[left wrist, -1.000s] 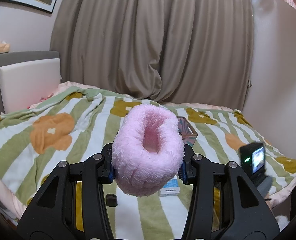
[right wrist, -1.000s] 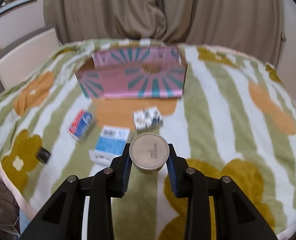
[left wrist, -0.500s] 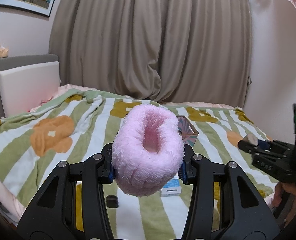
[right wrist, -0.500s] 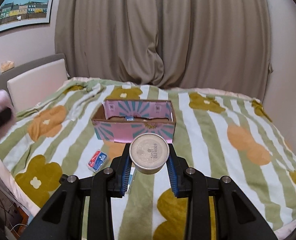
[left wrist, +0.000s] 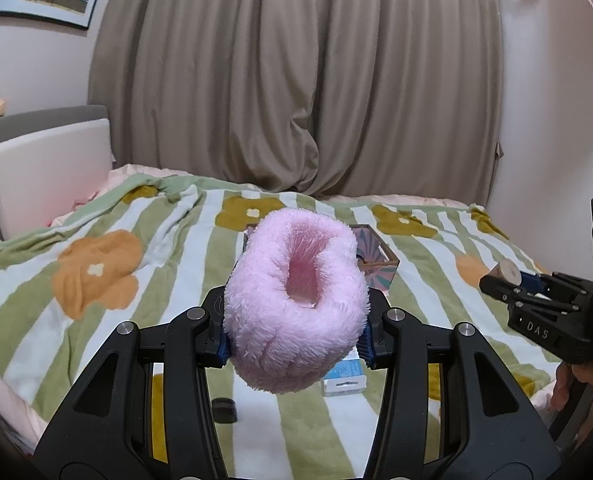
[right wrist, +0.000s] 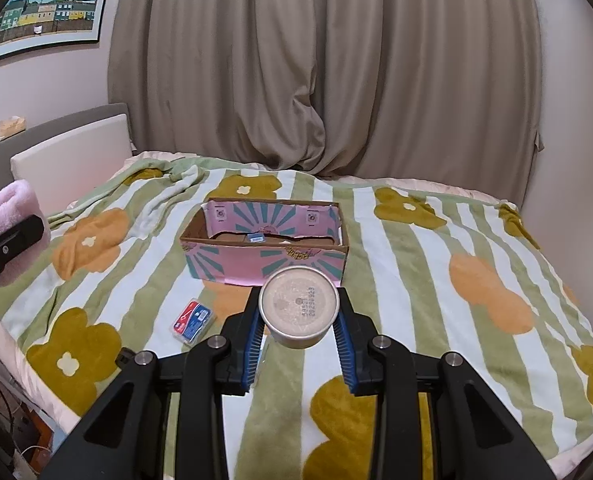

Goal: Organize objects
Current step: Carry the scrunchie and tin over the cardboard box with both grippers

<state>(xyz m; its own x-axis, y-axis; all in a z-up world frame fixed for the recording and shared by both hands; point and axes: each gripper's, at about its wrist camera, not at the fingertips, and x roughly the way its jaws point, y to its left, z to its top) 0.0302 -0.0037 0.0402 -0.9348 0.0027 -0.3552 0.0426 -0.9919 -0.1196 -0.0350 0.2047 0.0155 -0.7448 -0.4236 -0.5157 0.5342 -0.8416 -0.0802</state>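
Right now the left hand-held gripper (left wrist: 294, 338) is clamped on a pink fluffy slipper (left wrist: 296, 304), its blue pads sunk into the plush sides so the opening faces forward. The right hand-held gripper (right wrist: 299, 344) is closed on a small round tin (right wrist: 298, 306), whose flat metal bottom, stamped with a printed code, faces the camera. Both loads hang in the air above the bed, clear of the blanket (right wrist: 416, 248).

Beyond the tin, in the middle of the bed, sits an open cardboard box (right wrist: 266, 258) with pink sides and a teal sunburst print; one small blue item (right wrist: 255, 237) already lies inside it, so a little sorting looks done. Neither held thing has reached the box yet. Left out on the blanket are a red and blue packet (right wrist: 191, 320) near the front edge, a white and blue carton (left wrist: 344, 378) below the slipper, and a small black cylinder (left wrist: 223, 409) beside it. By my reading the task is in its early-to-middle part: two things in transit, at least three to collect.

The slipper is soft, deep-piled and squashes under the pads; the tin is rigid, smooth and short-walled. The blanket is fleecy, striped green and white with orange and mustard flowers, and lies in loose folds toward the headboard (right wrist: 64, 160). Heavy taupe curtains (right wrist: 316, 80) hang behind.
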